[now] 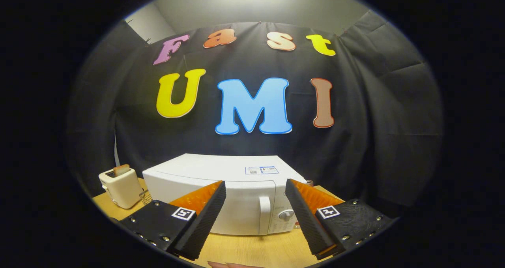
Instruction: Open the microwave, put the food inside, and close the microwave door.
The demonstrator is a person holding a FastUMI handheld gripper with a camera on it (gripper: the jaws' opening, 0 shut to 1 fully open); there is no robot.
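Your gripper [255, 189] wide apart, gripping nothing, over the wooden table [252, 248].
Beyond your fingers [205, 216]: white microwave [221, 189], door shut, handle [264, 214] and dial [286, 215] between the fingertips. Far left, just beside the microwave: cream toaster [120, 188] with a bread slice [121, 169] upright in its slot.

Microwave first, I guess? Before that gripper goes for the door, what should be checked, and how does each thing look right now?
1. Microwave door shut, waiting to be opened: ok.
2. Door handle in plain sight, beyond and between the fingers: ok.
3. Gripper open and holding nothing: ok.
4. Fingers apart from the microwave: ok.
5. Toaster stands off to the side of the door: ok.
6. Food ready to go in: cannot tell.
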